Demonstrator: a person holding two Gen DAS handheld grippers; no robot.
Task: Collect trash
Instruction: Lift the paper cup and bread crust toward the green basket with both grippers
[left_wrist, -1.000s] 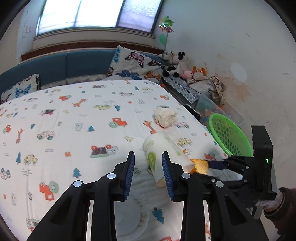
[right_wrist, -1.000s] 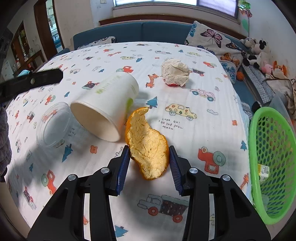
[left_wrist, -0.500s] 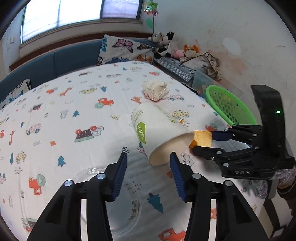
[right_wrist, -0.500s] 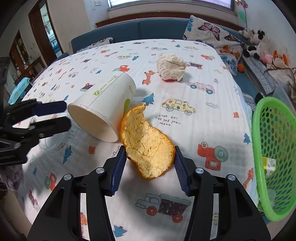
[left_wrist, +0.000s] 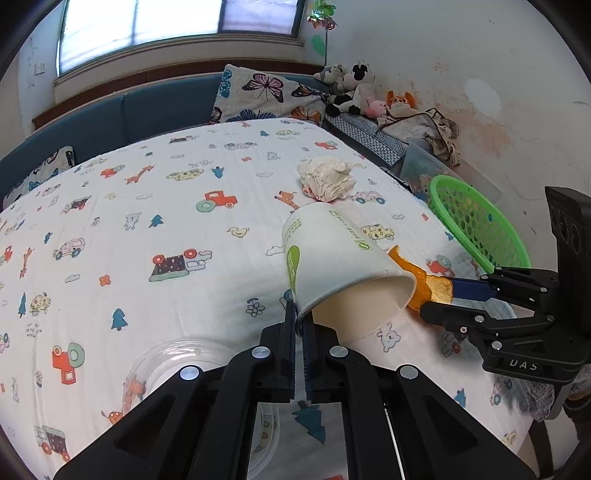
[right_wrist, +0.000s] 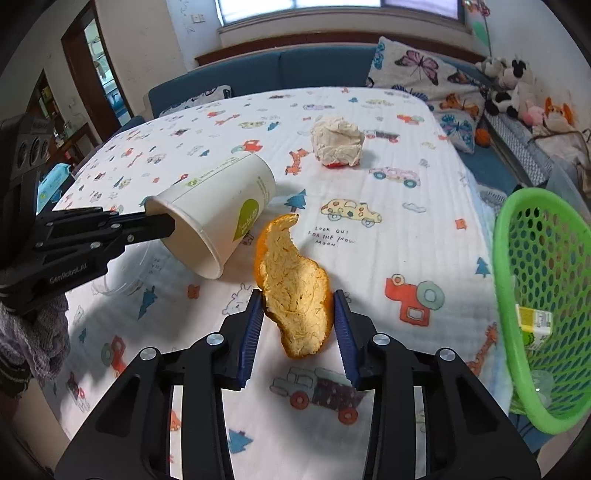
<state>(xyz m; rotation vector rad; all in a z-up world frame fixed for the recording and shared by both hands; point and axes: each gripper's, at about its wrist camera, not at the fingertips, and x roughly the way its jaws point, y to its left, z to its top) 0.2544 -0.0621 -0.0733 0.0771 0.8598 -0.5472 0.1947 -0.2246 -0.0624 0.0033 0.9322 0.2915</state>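
Left gripper (left_wrist: 300, 325) just clamped the paper cup (left_wrist: 340, 266) rim; right gripper (right_wrist: 299, 314) closing on orange peel (right_wrist: 295, 291), contact looks made. Crumpled tissue (right_wrist: 338, 142) remains; green basket (right_wrist: 502, 258) holds a carton (right_wrist: 533, 325).

On the bed (right_wrist: 424, 122), the cup (right_wrist: 218, 206) lies left of the peel (right_wrist: 295, 291), the basket (right_wrist: 506, 295) at the right edge.

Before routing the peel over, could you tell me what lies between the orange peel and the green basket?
Only bare printed bedsheet lies between the orange peel and green basket, in the right wrist view.
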